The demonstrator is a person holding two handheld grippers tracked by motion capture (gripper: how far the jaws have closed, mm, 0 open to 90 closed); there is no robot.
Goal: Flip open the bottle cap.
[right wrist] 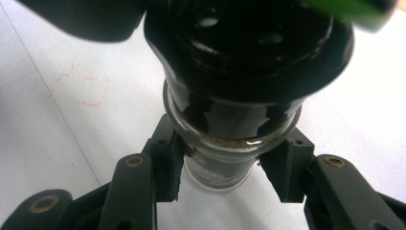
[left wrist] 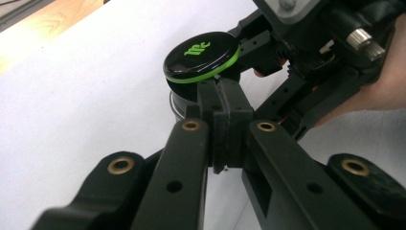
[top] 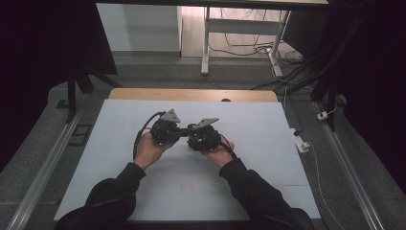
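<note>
A: Where is the jar?

B: The small glass jar (right wrist: 225, 143) is held up above the white table (top: 249, 129), between the two hands near the table's middle. The right gripper (right wrist: 225, 167) pinches it: one black pad presses on each side of the jar's glass body, just below a raised glass ring.

A: And its lid?

B: A round black lid (left wrist: 201, 55) with a green edge and a green mark on top sits on the jar, tilted in the left gripper view. In the right gripper view it shows as a wide black cap above the glass.

A: What is the left gripper doing?

B: The left gripper (left wrist: 225, 103) has its jaws pressed together, pad against pad. Their tips sit just under the lid's rim, at the jar's neck; whether they grip anything there cannot be told.

A: How do the hands stand?

B: In the high view the left gripper (top: 165, 129) and the right gripper (top: 203, 136) meet tip to tip, with both dark-sleeved forearms coming in from the bottom.
</note>
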